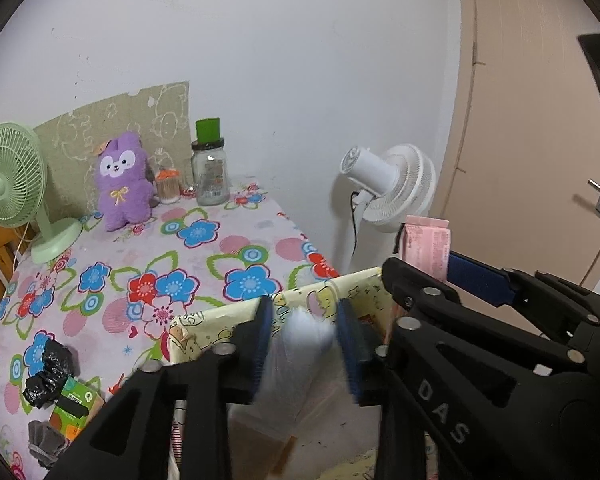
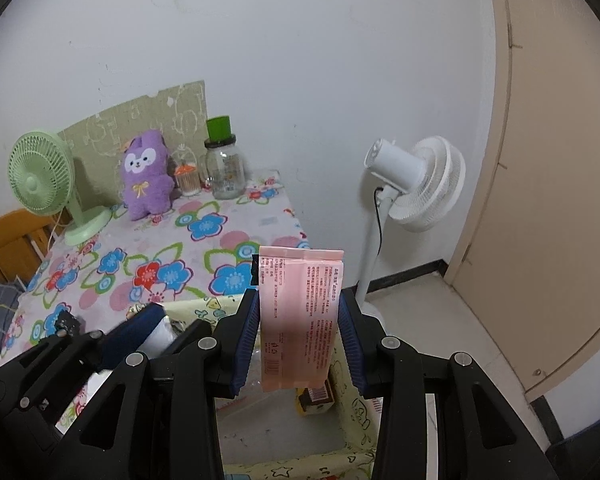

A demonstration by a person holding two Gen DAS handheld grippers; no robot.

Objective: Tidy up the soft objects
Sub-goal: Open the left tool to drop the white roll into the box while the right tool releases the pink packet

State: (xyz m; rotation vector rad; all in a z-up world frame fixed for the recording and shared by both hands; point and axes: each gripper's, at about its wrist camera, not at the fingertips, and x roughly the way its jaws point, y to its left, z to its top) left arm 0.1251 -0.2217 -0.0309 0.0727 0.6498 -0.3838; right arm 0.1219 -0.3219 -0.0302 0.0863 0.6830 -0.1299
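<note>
My left gripper (image 1: 305,340) hangs over a yellow cartoon-print storage box (image 1: 220,314) at the table's near edge. A blurred white soft packet (image 1: 300,356) sits between its blue pads, with a little space on the left side, so the jaws look open. My right gripper (image 2: 300,340) is shut on a pink tissue pack (image 2: 300,312), held upright over the same box (image 2: 358,414). From the left wrist view, the right gripper (image 1: 424,270) and the pink pack (image 1: 426,246) are just to the right. The right wrist view shows the left gripper (image 2: 162,332) at lower left.
On the flowered tablecloth (image 1: 204,256) stand a purple plush (image 1: 120,182), a green desk fan (image 1: 12,184) and a glass jar (image 1: 210,172) by the wall. A black bag (image 1: 50,376) and green carton (image 1: 76,404) lie near left. A white floor fan (image 2: 416,184) and a door (image 2: 560,200) are right.
</note>
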